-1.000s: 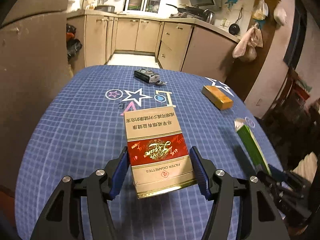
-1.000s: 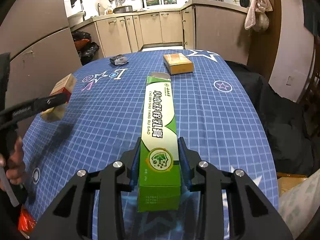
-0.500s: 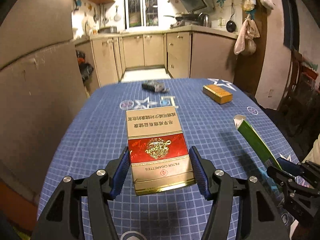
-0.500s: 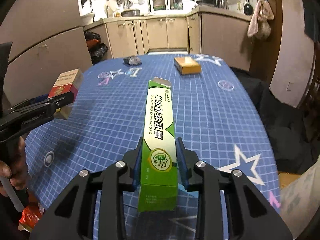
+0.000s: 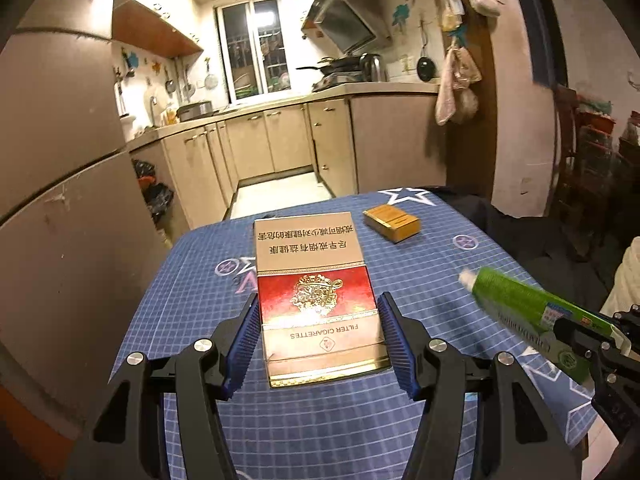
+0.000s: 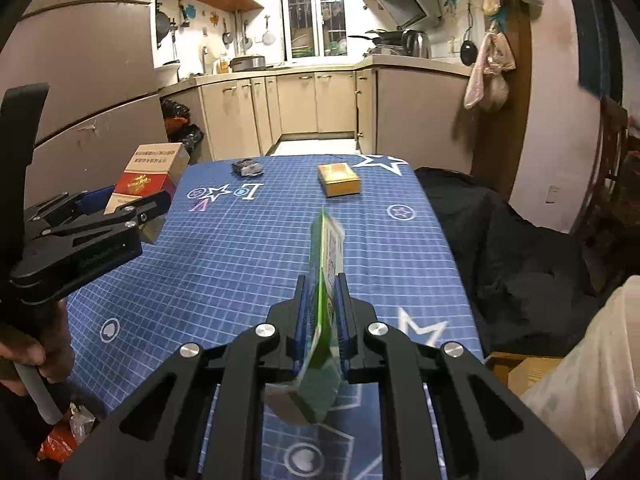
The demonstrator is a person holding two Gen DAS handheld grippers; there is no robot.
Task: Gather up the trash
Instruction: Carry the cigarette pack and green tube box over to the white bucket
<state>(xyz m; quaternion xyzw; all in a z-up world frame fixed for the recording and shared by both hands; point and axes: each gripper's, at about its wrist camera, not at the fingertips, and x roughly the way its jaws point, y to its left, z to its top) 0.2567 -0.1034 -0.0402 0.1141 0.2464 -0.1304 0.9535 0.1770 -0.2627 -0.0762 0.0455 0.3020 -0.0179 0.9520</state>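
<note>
The left gripper [image 5: 318, 338] clamped the cigarette pack [image 5: 316, 300], held clear above the tabletop's [image 6: 248, 248] left edge. A dark wrapper [image 6: 247, 167], blurry, lay near the far edge, with a gold box [image 6: 339, 179] beside it. The right gripper [image 6: 321, 312] squeezed the green carton [image 6: 326, 264], edge up, over the near edge.

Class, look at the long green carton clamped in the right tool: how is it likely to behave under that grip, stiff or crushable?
The green carton looks pinched flat between the right tool, so it is probably thin, empty card that crushes easily. Most of its length sticks out unsupported beyond the fingers, so it is probably light and may wobble or twist.
</note>
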